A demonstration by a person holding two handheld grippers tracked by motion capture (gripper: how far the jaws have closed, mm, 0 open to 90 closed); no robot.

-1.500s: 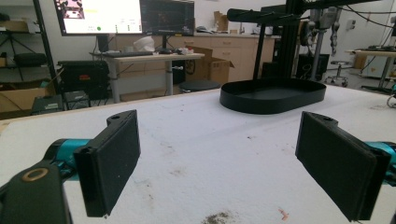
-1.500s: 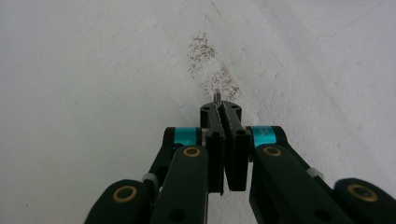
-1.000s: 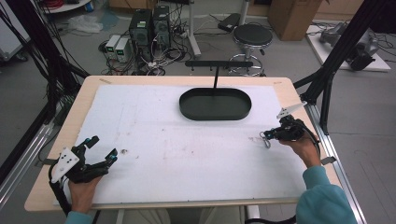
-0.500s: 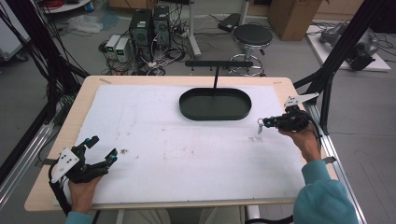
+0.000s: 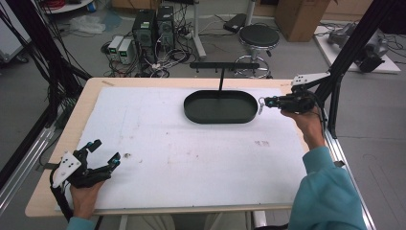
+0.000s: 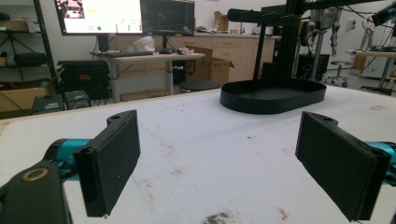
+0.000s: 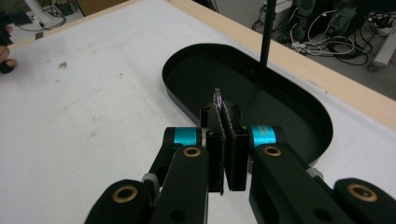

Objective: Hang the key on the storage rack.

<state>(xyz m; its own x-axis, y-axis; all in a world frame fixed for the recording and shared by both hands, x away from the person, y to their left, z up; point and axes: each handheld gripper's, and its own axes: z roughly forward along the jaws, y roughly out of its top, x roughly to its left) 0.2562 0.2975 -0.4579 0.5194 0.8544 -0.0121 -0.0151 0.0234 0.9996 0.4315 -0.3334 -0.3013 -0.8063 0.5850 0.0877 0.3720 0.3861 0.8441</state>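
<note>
A black oval tray (image 5: pixel 201 113) lies at the far middle of the white mat (image 5: pixel 191 158); a thin black post with a crossbar (image 5: pixel 224 65) rises behind it. My right gripper (image 5: pixel 265 101) hovers at the tray's right end, shut on a small silvery metal piece (image 5: pixel 261 103). In the right gripper view the piece's thin tip (image 7: pixel 217 96) pokes out above the closed pads, over the tray (image 7: pixel 285 107). My left gripper (image 5: pixel 105 152) rests low at the mat's near left corner, open and empty. Its pads (image 6: pixel 114 161) stand wide apart, with the tray (image 6: pixel 273 95) far ahead.
Black frame struts (image 5: pixel 347 50) rise beside the table's right edge, close to the right hand. A small dark speck (image 5: pixel 127 155) lies on the mat near the left gripper. Behind the table stand a stool (image 5: pixel 258 36) and computer boxes (image 5: pixel 153 24) on the floor.
My right gripper has carried the metal piece away from the person and leftwards, from the mat's right side up to the tray's right end. The left gripper has stayed put.
</note>
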